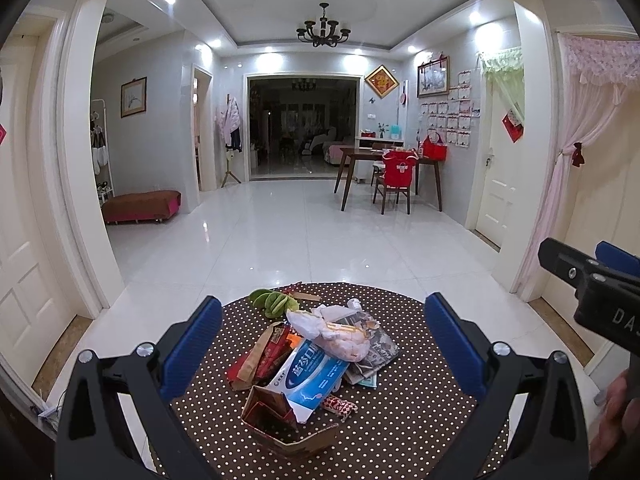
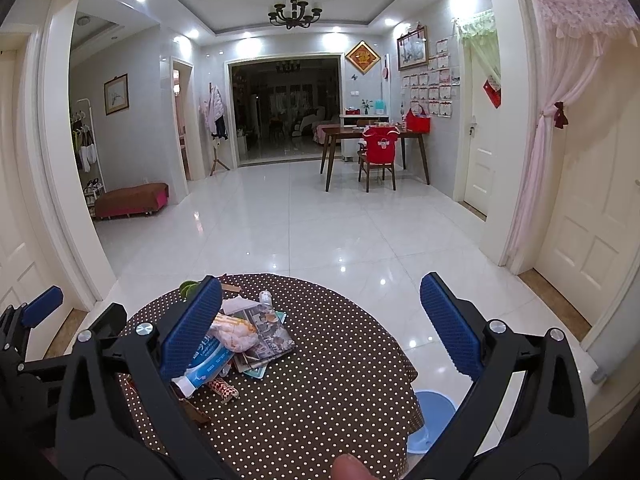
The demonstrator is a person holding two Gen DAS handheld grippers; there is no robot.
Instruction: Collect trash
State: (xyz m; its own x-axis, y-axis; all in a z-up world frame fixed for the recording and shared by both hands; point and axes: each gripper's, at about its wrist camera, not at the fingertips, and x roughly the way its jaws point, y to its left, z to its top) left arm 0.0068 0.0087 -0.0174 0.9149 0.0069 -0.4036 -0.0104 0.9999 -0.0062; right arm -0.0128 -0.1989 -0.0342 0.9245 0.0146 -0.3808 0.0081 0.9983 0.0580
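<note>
A pile of trash lies on a round table with a brown polka-dot cloth [image 1: 400, 412]. In it are a blue and white toothpaste box [image 1: 310, 380], a red-brown wrapper [image 1: 264, 356], a white plastic bag [image 1: 336, 332], a folded magazine [image 1: 380, 348], an open carton [image 1: 276, 416] and green peel [image 1: 272, 300]. My left gripper [image 1: 322, 344] is open and empty, its fingers either side of the pile. My right gripper [image 2: 320, 328] is open and empty above the table [image 2: 320, 400], right of the pile; the toothpaste box [image 2: 208, 360] and magazine [image 2: 264, 336] show there.
A light blue bin [image 2: 430, 416] stands on the white tiled floor by the table's right edge. A wooden dining table with a chair [image 2: 376, 156] is far back right. A low red bench [image 2: 132, 200] sits at the left wall. Doors and curtains flank both sides.
</note>
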